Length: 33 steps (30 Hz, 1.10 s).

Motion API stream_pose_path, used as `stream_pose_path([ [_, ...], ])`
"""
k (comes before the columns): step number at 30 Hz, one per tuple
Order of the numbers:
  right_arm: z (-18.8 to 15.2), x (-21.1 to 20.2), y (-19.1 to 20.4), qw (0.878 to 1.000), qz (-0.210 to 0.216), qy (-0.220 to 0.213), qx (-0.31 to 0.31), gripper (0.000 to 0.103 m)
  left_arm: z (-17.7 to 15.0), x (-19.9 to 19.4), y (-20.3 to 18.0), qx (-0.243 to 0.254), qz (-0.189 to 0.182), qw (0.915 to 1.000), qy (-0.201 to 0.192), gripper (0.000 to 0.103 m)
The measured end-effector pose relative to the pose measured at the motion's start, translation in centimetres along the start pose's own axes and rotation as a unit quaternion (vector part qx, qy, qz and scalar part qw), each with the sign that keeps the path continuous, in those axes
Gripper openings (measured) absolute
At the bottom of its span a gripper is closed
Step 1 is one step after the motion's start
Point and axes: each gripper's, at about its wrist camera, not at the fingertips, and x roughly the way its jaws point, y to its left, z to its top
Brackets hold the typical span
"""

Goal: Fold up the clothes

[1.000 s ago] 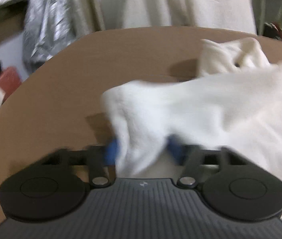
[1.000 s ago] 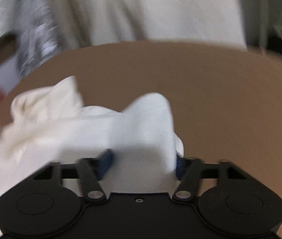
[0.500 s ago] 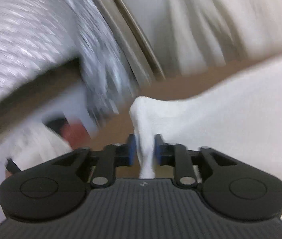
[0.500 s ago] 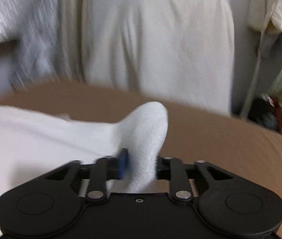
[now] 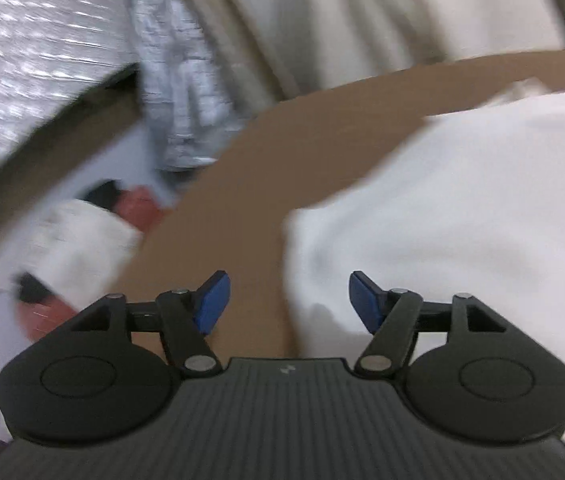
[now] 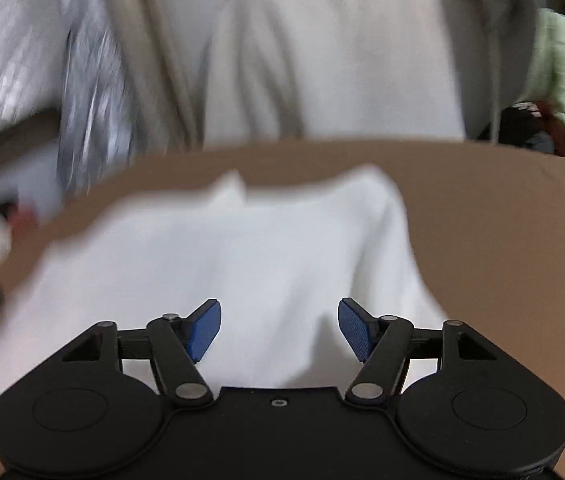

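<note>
The brown tabletop (image 6: 502,208) carried everything, and on it lay the white garment (image 6: 242,248), spread in a broad, rumpled sheet with a small peak standing up at its far edge. Beyond the tabletop's far rim hung pale cloth and something silvery, blurred past telling.

Taking the garment as landmark: the right tool (image 6: 279,330) sat at its near edge and over its middle, blue pads spread wide apart with cloth showing in the gap below them but nothing pinched. The left tool (image 5: 289,300) sat at the garment's left border, its pads likewise wide apart and gripping nothing; the cloth's left edge ran up between them, bare tabletop under the left pad, white fabric under the right. From the left tool the garment stretched away to the right and forward; from the right tool it stretched forward and to the left. Its longer run seemed to lie across, side to side, though that is a judgement from a blurred outline.

Both tools looked about equally near the cloth, each at its near edge.

Hard to make out: which garment it was, where sleeves or hems fell, and whether it lay already doubled over. Its right part was cut off in the left wrist view, its left part smeared in the right.
</note>
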Motion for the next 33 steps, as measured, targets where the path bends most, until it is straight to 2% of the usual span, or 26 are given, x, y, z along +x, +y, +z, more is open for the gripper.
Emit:
stream_pose_path([
  [1,-0.8,-0.7,-0.1,1.000,0.008,-0.003,0.009,0.068,-0.8,-0.8,-0.8,0.004,-0.012,0.9999,0.011,0.067],
  [2,-1.5,-1.4,-0.1,1.000,0.016,-0.006,0.018,0.068,-1.9,-1.1,-1.5,0.010,-0.006,0.9994,0.031,0.067],
  [3,-2.3,-2.1,-0.2,0.999,0.025,-0.010,0.028,0.074,-3.1,-1.3,-2.2,0.017,0.004,0.9984,0.054,0.067],
  [4,-2.8,-2.6,-0.6,0.998,0.030,-0.010,0.050,0.083,-4.2,-1.4,-2.7,0.024,0.022,0.9968,0.073,0.067],
  [6,-3.0,-3.3,-2.2,0.992,0.022,-0.009,0.124,0.082,-5.2,-1.5,-2.0,0.026,0.066,0.9934,0.090,0.068],
  [8,-3.3,-4.8,-2.8,0.988,0.005,-0.018,0.153,0.082,-6.0,-1.6,-1.1,0.025,0.111,0.9879,0.105,0.068],
  [10,-3.6,-6.4,-2.9,0.986,-0.016,-0.031,0.165,0.082,-6.3,-2.5,1.3,-0.060,0.075,0.9895,0.108,0.069],
  [11,-3.9,-7.1,-3.0,0.984,-0.016,-0.035,0.176,0.082,-6.4,-3.0,2.6,-0.107,0.052,0.9870,0.108,0.069],
  [12,-4.4,-7.6,-3.4,0.977,0.009,-0.030,0.209,0.082,-6.6,-3.4,3.9,-0.154,0.029,0.9818,0.108,0.069],
  [14,-5.6,-8.1,-4.6,0.950,0.067,-0.010,0.304,0.082,-7.6,-4.0,5.8,-0.242,-0.043,0.9625,0.114,0.069],
  [16,-7.4,-7.9,-5.3,0.911,0.108,0.014,0.398,0.082,-8.7,-4.5,7.0,-0.312,-0.104,0.9365,0.120,0.069],
  [17,-8.4,-7.7,-5.4,0.889,0.122,0.027,0.440,0.082,-9.1,-4.8,7.0,-0.321,-0.120,0.9312,0.123,0.069],
  [18,-9.4,-7.5,-5.3,0.873,0.126,0.038,0.469,0.082,-9.4,-5.1,6.8,-0.327,-0.134,0.9269,0.126,0.069],
  [19,-10.1,-7.2,-5.0,0.865,0.127,0.043,0.484,0.082,-9.6,-5.3,6.4,-0.328,-0.146,0.9245,0.129,0.069],
  [20,-10.5,-6.8,-4.8,0.862,0.127,0.043,0.489,0.083,-9.9,-5.5,6.0,-0.327,-0.157,0.9225,0.132,0.069],
  [22,-11.3,-6.0,-4.3,0.854,0.132,0.039,0.502,0.083,-10.2,-5.5,5.2,-0.335,-0.186,0.9128,0.141,0.069],
  [24,-12.4,-5.0,-4.4,0.834,0.159,0.017,0.529,0.083,-10.5,-4.6,4.7,-0.349,-0.227,0.8957,0.158,0.070],
  [26,-13.3,-3.6,-4.5,0.813,0.179,0.004,0.554,0.083,-11.5,-3.7,3.5,-0.365,-0.248,0.8800,0.175,0.070],
  [28,-14.1,-1.7,-4.6,0.792,0.187,-0.003,0.581,0.084,-12.3,-2.4,2.7,-0.377,-0.248,0.8728,0.186,0.071],
  [29,-14.4,-0.8,-4.7,0.786,0.188,-0.006,0.589,0.084,-12.3,-1.8,2.4,-0.378,-0.237,0.8770,0.179,0.071],
  [30,-14.3,-0.1,-4.8,0.785,0.189,-0.008,0.590,0.084,-11.9,-1.5,2.1,-0.369,-0.219,0.8879,0.166,0.071],
  [32,-13.5,1.3,-4.8,0.789,0.190,-0.020,0.585,0.084,-11.0,-2.0,0.8,-0.325,-0.189,0.9174,0.130,0.068],
  [33,-12.8,1.9,-4.9,0.797,0.183,-0.029,0.575,0.084,-10.5,-2.4,0.1,-0.301,-0.174,0.9308,0.111,0.041],
])
